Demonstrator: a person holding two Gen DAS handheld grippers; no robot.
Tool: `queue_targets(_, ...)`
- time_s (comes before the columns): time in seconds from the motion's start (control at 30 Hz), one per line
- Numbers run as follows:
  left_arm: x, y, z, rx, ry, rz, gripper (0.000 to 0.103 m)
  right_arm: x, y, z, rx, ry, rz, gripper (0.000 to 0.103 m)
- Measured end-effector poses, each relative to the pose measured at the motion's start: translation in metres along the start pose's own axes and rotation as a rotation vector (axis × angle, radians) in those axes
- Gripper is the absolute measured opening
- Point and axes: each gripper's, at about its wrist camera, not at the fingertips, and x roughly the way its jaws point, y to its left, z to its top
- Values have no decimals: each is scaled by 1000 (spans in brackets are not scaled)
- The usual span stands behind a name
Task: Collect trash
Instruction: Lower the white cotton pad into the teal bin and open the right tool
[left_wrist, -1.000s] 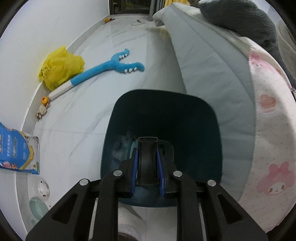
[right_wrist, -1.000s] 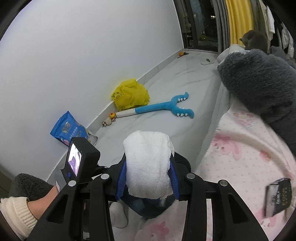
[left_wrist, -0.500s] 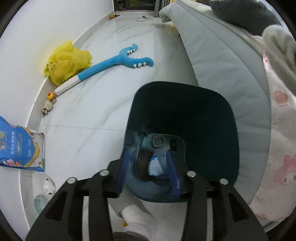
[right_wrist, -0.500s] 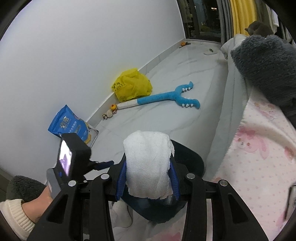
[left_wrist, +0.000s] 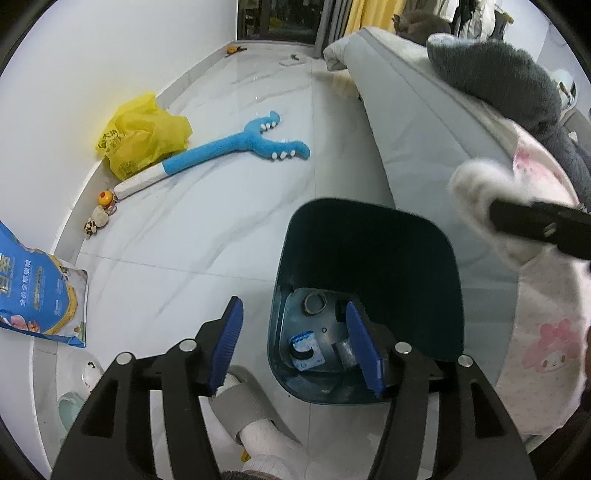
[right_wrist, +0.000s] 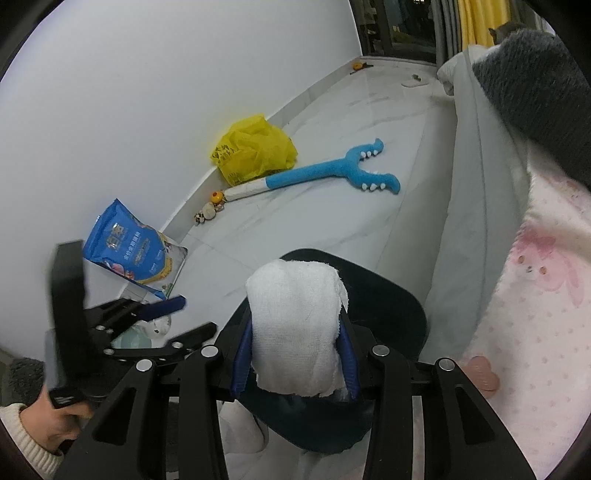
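Observation:
A dark teal trash bin (left_wrist: 373, 258) stands on the white floor beside the bed; small scraps lie at its bottom (left_wrist: 306, 349). My left gripper (left_wrist: 295, 347) is open and empty, its jaws straddling the bin's near rim. My right gripper (right_wrist: 295, 354) is shut on a wad of white tissue (right_wrist: 295, 325) and holds it above the bin (right_wrist: 388, 310). The tissue also shows in the left wrist view (left_wrist: 480, 199), to the right above the bin. The left gripper shows in the right wrist view (right_wrist: 173, 321), left of the bin.
A bed with a pink patterned sheet (left_wrist: 546, 325) and grey blanket (left_wrist: 498, 74) borders the right. A blue plush toy (left_wrist: 236, 147), yellow bag (left_wrist: 144, 136) and blue pouch (left_wrist: 37, 295) lie by the wall. My slippered foot (left_wrist: 251, 417) is beside the bin.
My left gripper opened, let its dark item drop into the bin, and drew back to the left. My right gripper moved with the tissue over the bin.

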Motion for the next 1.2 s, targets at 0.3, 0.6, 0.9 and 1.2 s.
queue_targets(0.3, -30, 2, 9, 10, -109, -25, 72, 32, 1, -6, 22, 66, -16, 41)
queue_targets(0.6, -55, 8, 17, -10, -192, -45, 79, 65, 3, -17, 24, 139, -49, 42)
queue_targets(0.9, -83, 7, 28, -12, -268, -71, 80, 87, 2, -25, 33, 193, -71, 44)
queue_targets(1.2, -110, 1, 36, -8, -345, -90, 82, 104, 3, -33, 35, 246, -100, 59)
